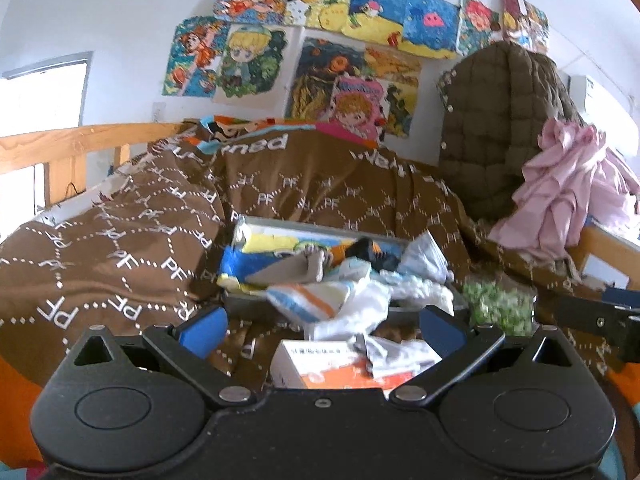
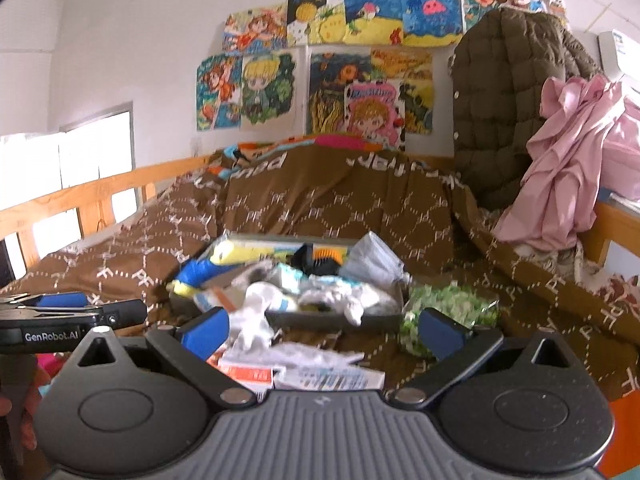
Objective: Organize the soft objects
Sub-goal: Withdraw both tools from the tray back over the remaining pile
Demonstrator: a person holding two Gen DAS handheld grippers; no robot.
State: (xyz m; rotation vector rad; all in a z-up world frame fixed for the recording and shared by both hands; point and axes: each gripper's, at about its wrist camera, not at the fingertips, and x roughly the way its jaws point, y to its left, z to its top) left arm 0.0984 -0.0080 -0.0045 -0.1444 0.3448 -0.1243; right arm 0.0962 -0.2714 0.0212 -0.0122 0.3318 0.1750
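While spread wide over the brown quilted bedcover printed with white PF diamonds, left gripper with blue-padded fingers holding nothing, jaws far apart. Just beyond and partly between those fingers, a white and orange cardboard box with printed text, a crumpled white wrapper lying on its far right corner. Farther off, a shallow grey rectangular tray heaped with soft things: a striped blue, orange and white cloth spilling over the near rim, crumpled white fabric to its right, a yellow and blue plush item at the left end. Right of the tray, touching its near right corner, a clear bag of green and white pieces. Likewise wide and empty, right gripper, hovering near the same box and the tray, with the green bag just beyond its right finger. At the far left of the right wrist view, the left gripper seen side-on, close alongside. Far right on the bed, an olive quilted jacket propped upright, a crumpled pink garment draped just beside it over a wooden rail. On the white far wall, a cluster of colourful cartoon pictures. Along the far left, a light wooden bed rail.
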